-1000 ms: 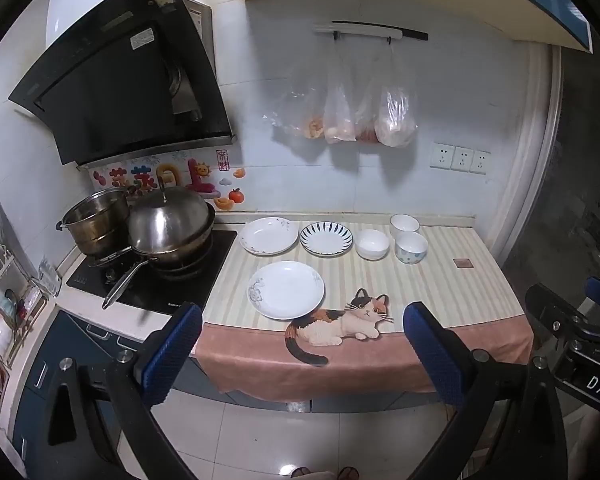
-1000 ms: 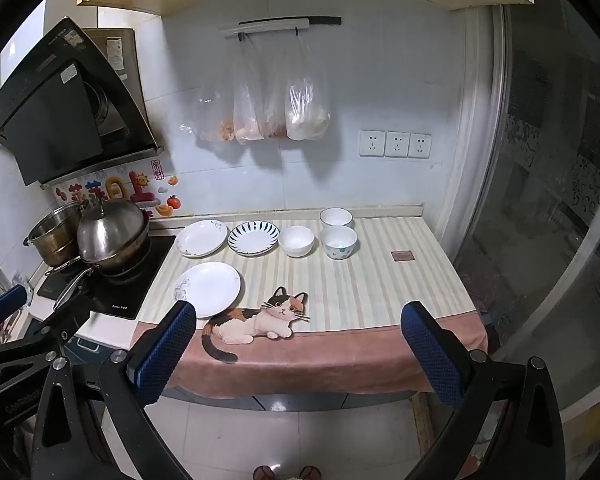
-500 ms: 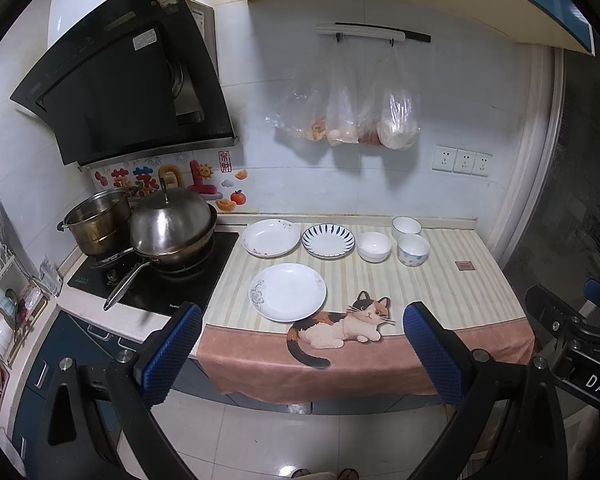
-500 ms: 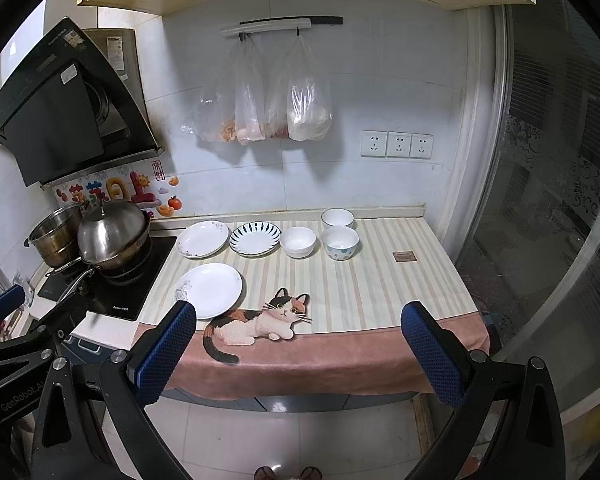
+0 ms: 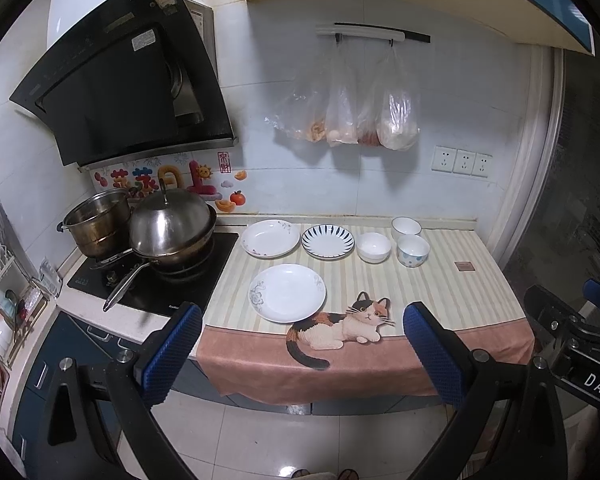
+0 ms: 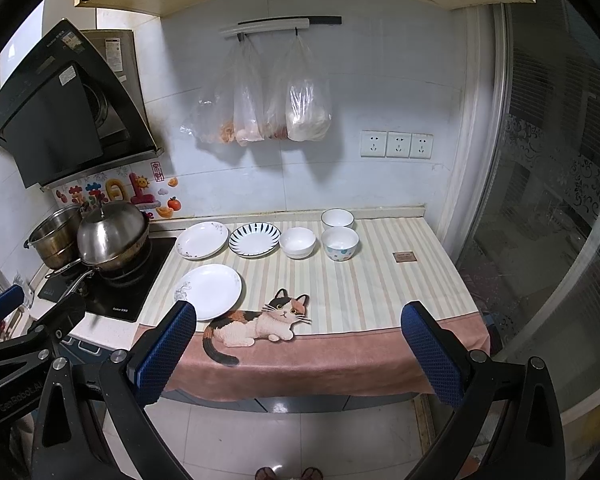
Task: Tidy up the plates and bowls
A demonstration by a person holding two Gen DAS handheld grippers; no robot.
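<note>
Compared with one second ago, both views sit slightly lower and closer to the counter; no dish has moved. The left gripper (image 5: 298, 354) and the right gripper (image 6: 300, 354) hang short of the counter's front edge, each with its jaws spread wide and nothing between them.

Taking the cat picture (image 5: 342, 326) on the striped cloth (image 5: 440, 288) as landmark: left of it stands the stove with a lidded wok (image 5: 170, 226) and a steel pot (image 5: 96, 220). Just behind and left of the cat, touching its back in the picture, lies the large white plate (image 5: 287, 292). Further behind, in a row, are the flowered plate (image 5: 271, 233), the blue-striped plate (image 5: 328, 241), the plain white bowl (image 5: 374, 247), then the dotted bowl (image 5: 413, 251) with a second white bowl (image 5: 406, 226) behind it.

The left view alone shows a rack at the far left edge, its contents too blurred to identify, and the other gripper at the right. The right view alone shows the patterned glass door (image 6: 548, 200) right of the counter; the small brown square (image 6: 403, 257) is clearer there.
</note>
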